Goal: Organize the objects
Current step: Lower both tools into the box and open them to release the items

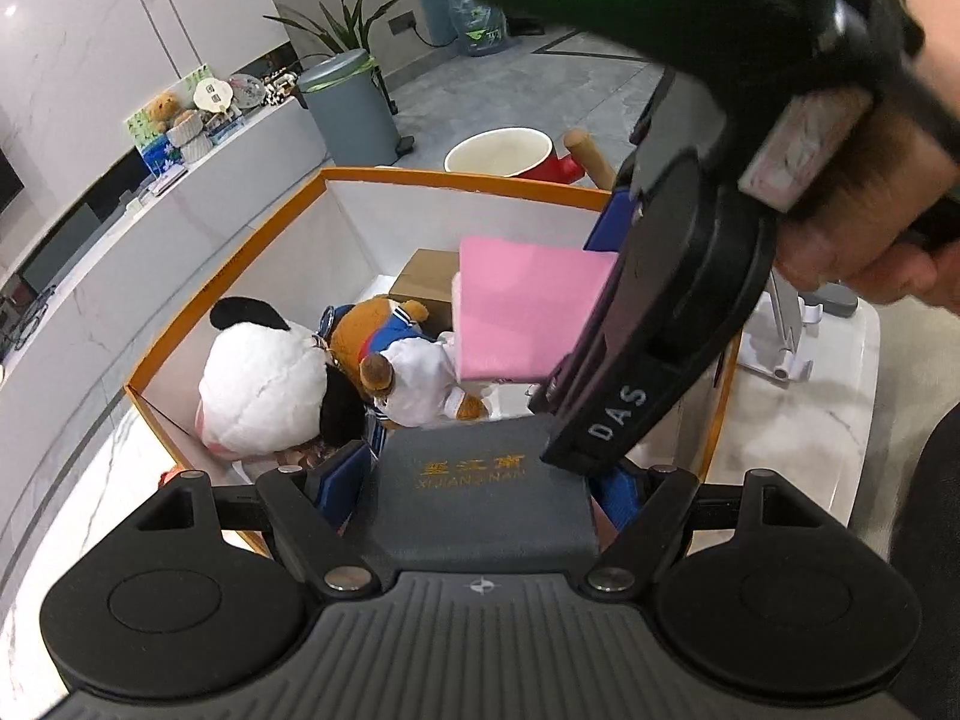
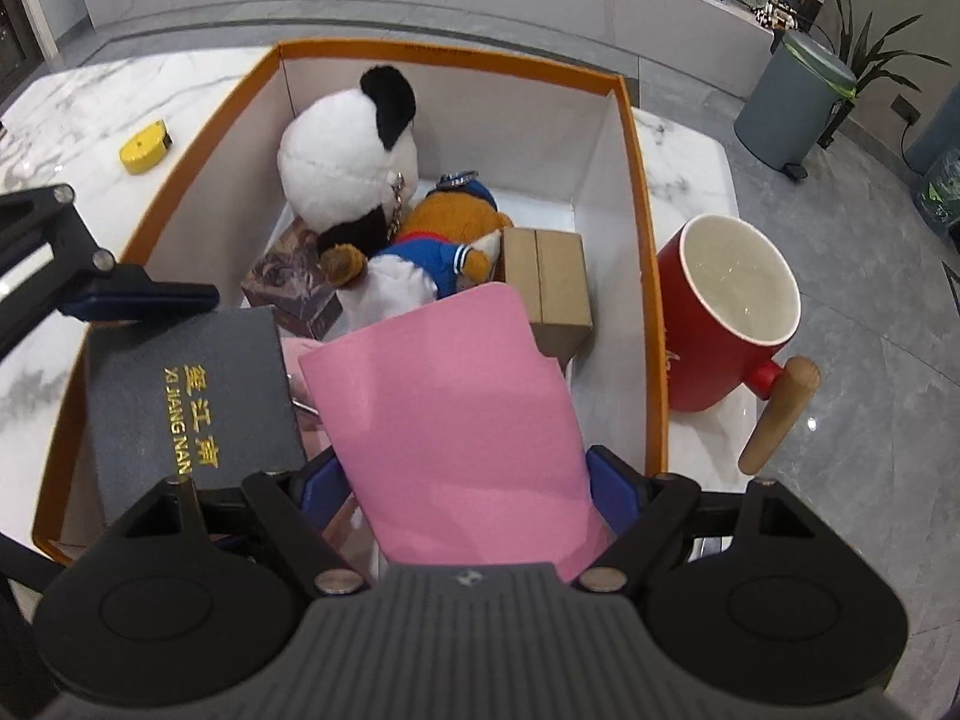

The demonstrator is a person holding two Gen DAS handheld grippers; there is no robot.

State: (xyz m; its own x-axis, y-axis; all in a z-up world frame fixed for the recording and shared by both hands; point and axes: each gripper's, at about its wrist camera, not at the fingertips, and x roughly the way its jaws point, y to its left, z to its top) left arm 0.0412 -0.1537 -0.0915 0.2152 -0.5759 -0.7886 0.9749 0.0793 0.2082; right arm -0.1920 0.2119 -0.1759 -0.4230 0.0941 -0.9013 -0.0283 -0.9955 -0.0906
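Left gripper (image 1: 480, 504): blue pads clamped either side of a dark grey box (image 1: 480, 504); pebbled hard cover, gold print "XI JIANG NAN" under three Chinese characters.
Right gripper (image 2: 468, 492): fingers spread wide yet closed on a pink booklet (image 2: 456, 420); matte, flat, rounded corner; black body marked "DAS" in the left wrist view.
Orange-rimmed box (image 2: 651, 312): white card walls; beneath both sets of fingers.
Beyond the fingertips, inside: panda plush (image 2: 348, 162), fuzzy, round; bear plush (image 2: 444, 228) in blue-and-white sailor top; plain brown carton (image 2: 552, 288); marbled block (image 2: 294, 282).
Right of right fingers, outside: red mug (image 2: 720, 324), glossy, wooden handle.
Left, on marble: yellow tape measure (image 2: 144, 147).
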